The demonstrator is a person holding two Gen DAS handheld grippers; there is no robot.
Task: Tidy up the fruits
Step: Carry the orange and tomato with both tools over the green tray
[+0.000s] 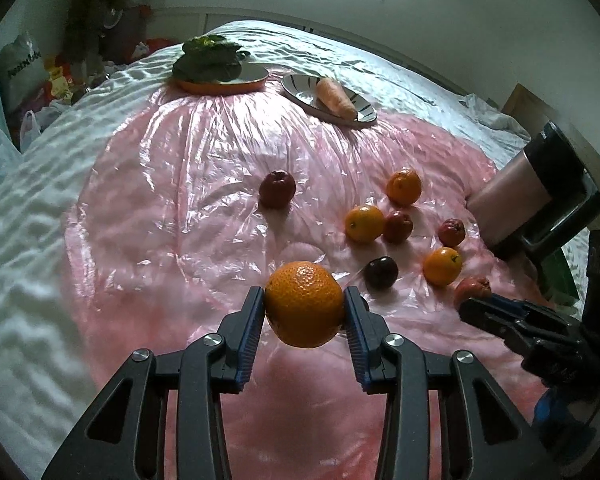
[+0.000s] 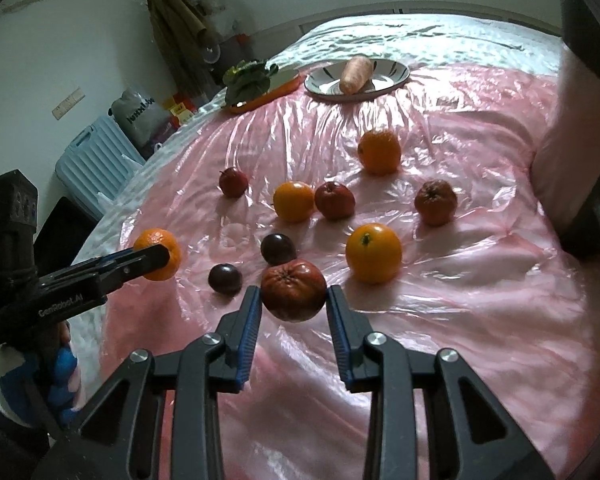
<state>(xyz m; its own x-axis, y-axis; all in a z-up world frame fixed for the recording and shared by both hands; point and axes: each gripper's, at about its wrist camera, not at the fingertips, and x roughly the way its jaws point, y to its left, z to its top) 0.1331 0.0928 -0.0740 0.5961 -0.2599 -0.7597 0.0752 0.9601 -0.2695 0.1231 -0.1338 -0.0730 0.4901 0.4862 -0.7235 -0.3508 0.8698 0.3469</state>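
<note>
Two grippers gripping fruit above the pink plastic sheet: left gripper pinching an orange between its blue pads, right gripper pinching a wrinkled red fruit, both lifted clear of the sheet. Lying beyond, on the sheet: two dark plums, three more oranges, several red fruits. Sitting at the sheet's far edge: a striped plate holding a carrot, and beside it an orange-rimmed tray bearing leafy greens.
</note>
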